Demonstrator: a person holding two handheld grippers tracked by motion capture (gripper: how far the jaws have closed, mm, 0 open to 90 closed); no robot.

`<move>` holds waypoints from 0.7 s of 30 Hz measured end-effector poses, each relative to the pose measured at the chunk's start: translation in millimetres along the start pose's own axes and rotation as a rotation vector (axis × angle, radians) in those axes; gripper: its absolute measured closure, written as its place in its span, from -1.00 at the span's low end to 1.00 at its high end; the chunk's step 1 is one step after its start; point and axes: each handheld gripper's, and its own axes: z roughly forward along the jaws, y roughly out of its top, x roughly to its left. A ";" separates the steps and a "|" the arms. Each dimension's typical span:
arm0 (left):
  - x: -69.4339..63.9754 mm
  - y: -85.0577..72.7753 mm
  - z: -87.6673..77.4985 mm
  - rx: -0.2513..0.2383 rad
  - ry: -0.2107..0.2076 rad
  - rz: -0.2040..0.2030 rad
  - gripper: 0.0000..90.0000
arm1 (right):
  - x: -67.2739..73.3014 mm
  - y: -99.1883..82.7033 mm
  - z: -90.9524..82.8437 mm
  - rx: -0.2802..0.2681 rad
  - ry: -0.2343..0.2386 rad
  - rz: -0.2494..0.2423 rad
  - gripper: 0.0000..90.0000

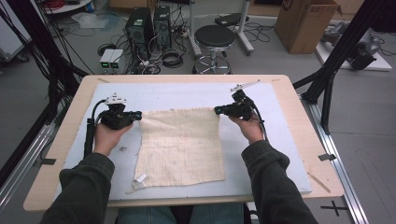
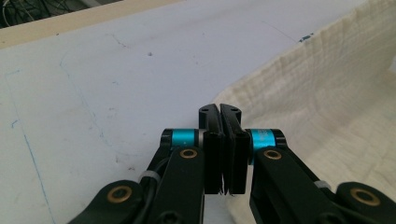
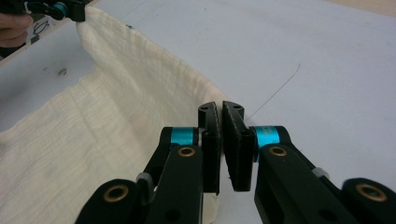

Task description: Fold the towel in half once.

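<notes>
The cream, square, loosely woven cloth [image 1: 181,147] lay spread on the white mat [image 1: 280,140] that covered the pale wooden tabletop [image 1: 70,126], roughly midway between your two hands. Its far edge was lifted off the mat while the near part rested flat, and a small white tag [image 1: 139,178] sat at its near left corner.

At the cloth's far left corner you had your left gripper [image 1: 138,113], its black jaws pressed together on the fabric; in the left gripper view [image 2: 223,112] the weave [image 2: 327,93] rose away just beside the closed tips. At the far right corner your right gripper [image 1: 217,110] was clamped the same way, and in the right gripper view [image 3: 219,109] the cloth [image 3: 93,130] ran from its jaws off towards your other hand.

Beyond the cloth, past the far edge of the table, a round black stool [image 1: 214,37] stood on the grey floor, with two black computer towers [image 1: 149,25] to its left and a brown cardboard box [image 1: 306,23] to its right.
</notes>
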 end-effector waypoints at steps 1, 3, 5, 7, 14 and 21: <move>-1.3 -0.5 -0.6 -0.002 -0.002 -0.003 0.95 | 0.3 -0.4 -0.4 -0.003 0.001 -0.006 0.90; -2.6 -0.8 -2.0 -0.004 -0.004 0.006 0.95 | 1.8 -1.0 -1.8 -0.002 0.007 -0.006 0.90; -4.4 -1.0 -3.5 -0.003 -0.006 0.018 0.95 | 2.7 -1.4 -3.1 -0.004 0.007 -0.010 0.90; -6.7 -2.1 -4.9 -0.013 -0.008 0.019 0.95 | 4.0 -2.2 -4.6 -0.009 0.010 -0.012 0.90; -11.0 -6.2 -12.3 -0.024 -0.015 0.029 0.95 | 5.7 -8.5 -8.9 -0.012 0.018 -0.016 0.90; -15.8 -7.0 -19.8 -0.026 -0.021 0.055 0.95 | 10.8 -13.9 -13.7 -0.019 0.026 -0.019 0.90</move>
